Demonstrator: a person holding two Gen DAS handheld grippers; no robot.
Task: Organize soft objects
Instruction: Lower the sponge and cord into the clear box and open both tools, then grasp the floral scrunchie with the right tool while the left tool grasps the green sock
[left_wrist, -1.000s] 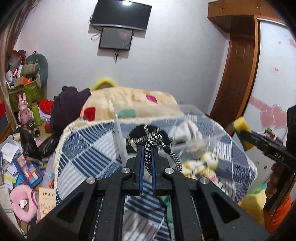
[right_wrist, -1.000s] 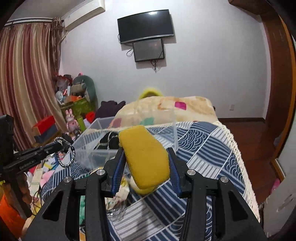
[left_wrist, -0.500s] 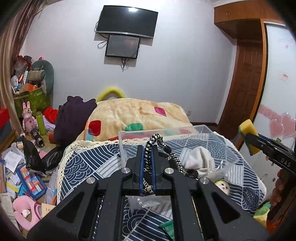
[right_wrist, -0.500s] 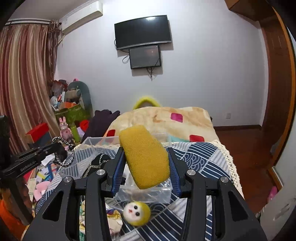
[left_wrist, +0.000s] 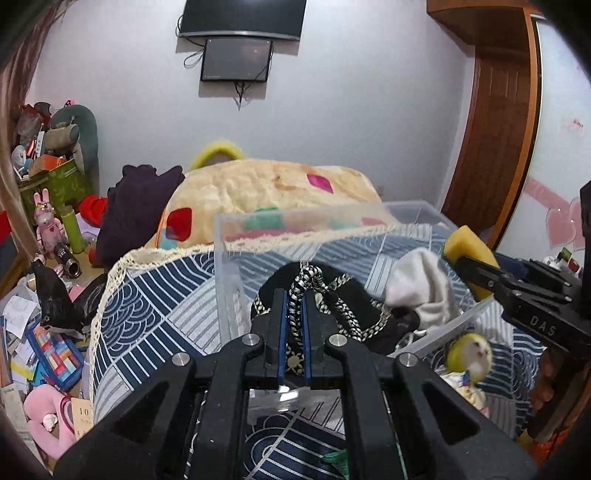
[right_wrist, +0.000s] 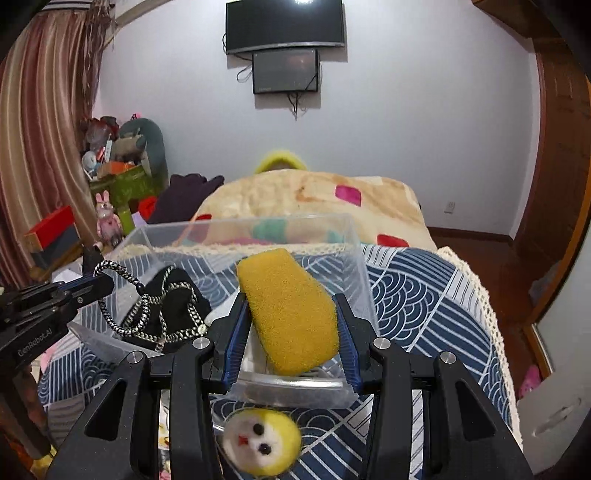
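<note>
Two tongs over the clear box (right_wrist: 354, 236)
Left tongs (left_wrist: 294, 295) pinch a rope (left_wrist: 306, 280) tight; right tongs (right_wrist: 291, 314) squeeze a yellow sponge (right_wrist: 288, 306)

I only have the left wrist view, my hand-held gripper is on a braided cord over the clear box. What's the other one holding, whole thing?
Observer: The right hand-held gripper is shut on a yellow sponge, pinched by its long sides.
Operator: Is it over the box yet?
Observer: The sponge appears above the clear plastic box, by its right wall.
Operator: What's that yellow thing near the box?
Observer: A round yellow plush toy with a white face, lying outside the box's near wall on the blue patterned quilt.
</note>
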